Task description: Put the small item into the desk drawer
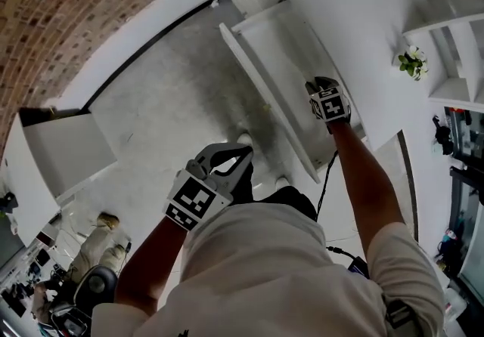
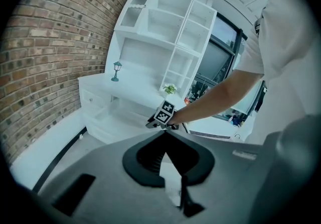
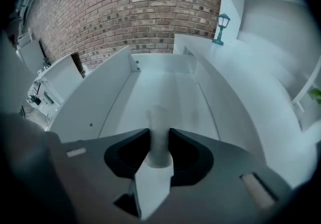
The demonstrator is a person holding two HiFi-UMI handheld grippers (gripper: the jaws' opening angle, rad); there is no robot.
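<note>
The right tool (image 3: 159, 135) is clamped on the item (image 3: 158, 117), its jaws pinching both sides while the top pokes out past the tips. The blur makes the shape hard to judge, but it looks like a small pale cylinder. The tool points steeply down into the open drawer (image 3: 95, 105), between the tall front panel and the back wall, at the end nearest the person. I judge the item is held this way so it can be let go over the bare drawer floor, and that it hangs above that floor rather than resting on it.

In the head view the right tool (image 1: 327, 101) sits over that near end of the drawer (image 1: 261, 75), close to the edge of the counter (image 1: 355, 18) that the drawer slides out from.

The left tool (image 1: 231, 162) has its jaws together with nothing between them. It hangs over the floor (image 1: 166, 116), outside the drawer's front panel. It is probably kept there to stay clear of the other arm's reach.
</note>
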